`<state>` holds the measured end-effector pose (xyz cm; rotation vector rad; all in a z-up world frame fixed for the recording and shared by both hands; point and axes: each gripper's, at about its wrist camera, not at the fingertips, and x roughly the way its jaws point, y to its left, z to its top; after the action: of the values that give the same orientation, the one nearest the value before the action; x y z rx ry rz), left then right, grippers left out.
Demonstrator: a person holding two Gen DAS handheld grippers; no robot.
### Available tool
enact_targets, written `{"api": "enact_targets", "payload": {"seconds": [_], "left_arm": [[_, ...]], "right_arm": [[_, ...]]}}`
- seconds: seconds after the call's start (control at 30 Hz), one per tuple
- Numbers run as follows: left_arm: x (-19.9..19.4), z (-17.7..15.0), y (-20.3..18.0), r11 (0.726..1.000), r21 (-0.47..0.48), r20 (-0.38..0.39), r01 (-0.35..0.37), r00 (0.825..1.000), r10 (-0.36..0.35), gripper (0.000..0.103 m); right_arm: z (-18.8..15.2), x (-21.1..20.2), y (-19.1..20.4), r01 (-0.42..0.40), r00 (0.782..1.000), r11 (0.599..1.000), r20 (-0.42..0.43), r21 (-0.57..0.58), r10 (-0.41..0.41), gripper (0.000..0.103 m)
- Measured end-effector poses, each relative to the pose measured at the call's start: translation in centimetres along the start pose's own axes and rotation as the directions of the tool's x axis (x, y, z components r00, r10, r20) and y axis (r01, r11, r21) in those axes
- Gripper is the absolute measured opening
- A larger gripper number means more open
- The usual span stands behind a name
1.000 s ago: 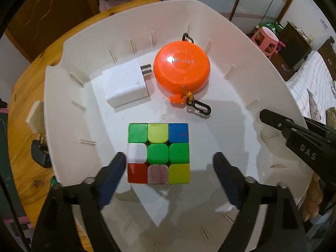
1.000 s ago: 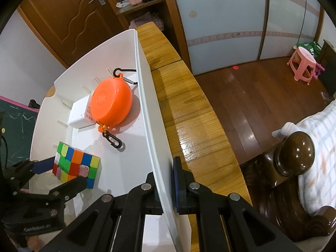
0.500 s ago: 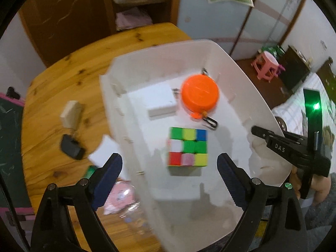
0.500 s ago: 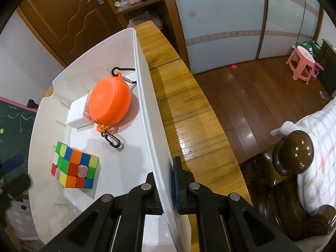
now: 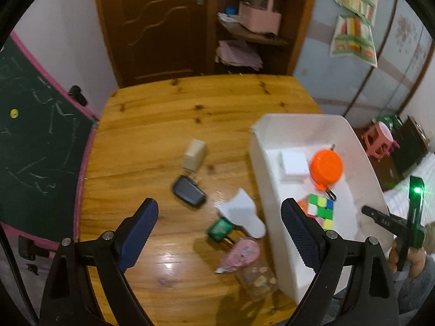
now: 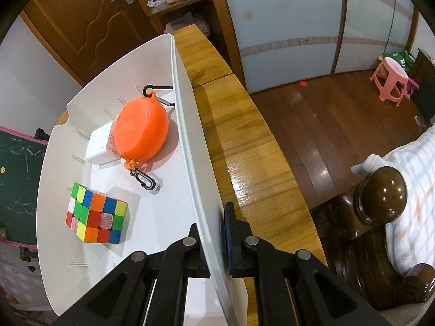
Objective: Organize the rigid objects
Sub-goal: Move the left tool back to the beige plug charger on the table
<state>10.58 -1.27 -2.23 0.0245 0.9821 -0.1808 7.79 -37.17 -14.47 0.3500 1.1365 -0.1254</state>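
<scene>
A white bin [image 6: 187,135] stands on the wooden table [image 5: 152,141] with a colour cube [image 6: 95,217], an orange round case [image 6: 141,130] and a white charger [image 6: 99,146] inside. My right gripper [image 6: 214,217] is shut on the bin's right wall, one finger inside and one outside. My left gripper [image 5: 218,217] hangs open and empty above the table, left of the bin [image 5: 261,168]. Below it lie a black key fob [image 5: 189,191], a beige plug [image 5: 194,152], a small green box [image 5: 220,228] and a pink item [image 5: 240,255]. The cube [image 5: 320,212] shows beyond the left gripper's right finger.
A white scrap of paper [image 5: 242,212] and a clear bottle [image 5: 255,274] lie by the bin's left wall. A green chalkboard [image 5: 35,149] borders the table's left edge. A bed and a dark wooden post [image 6: 383,193] stand right of the table.
My left gripper has risen out of the bin and swung left over the table, still open; the cube stays in the bin. My right gripper has not moved.
</scene>
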Motion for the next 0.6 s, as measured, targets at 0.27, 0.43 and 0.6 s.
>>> {"api": "enact_targets", "payload": {"seconds": [0.27, 0.43, 0.6], "left_arm": [[-0.4, 1.0, 3.5, 0.997, -0.04, 0.067, -0.071, 0.995, 0.073, 0.093], [2.2, 1.6, 5.0, 0.996, -0.045, 0.04, -0.08, 0.996, 0.082, 0.093], [5.7, 2.3, 5.1, 0.994, -0.011, 0.004, -0.11, 0.994, 0.11, 0.093]], "right_arm": [[-0.1, 0.1, 0.0, 0.002, 1.0, 1.0, 0.006, 0.006, -0.002, 0.006], [-0.2, 0.1, 0.0, 0.007, 1.0, 1.0, 0.007, 0.006, -0.007, 0.006], [-0.3, 0.0, 0.1, 0.013, 1.0, 1.0, 0.006, 0.0, -0.013, 0.006]]}}
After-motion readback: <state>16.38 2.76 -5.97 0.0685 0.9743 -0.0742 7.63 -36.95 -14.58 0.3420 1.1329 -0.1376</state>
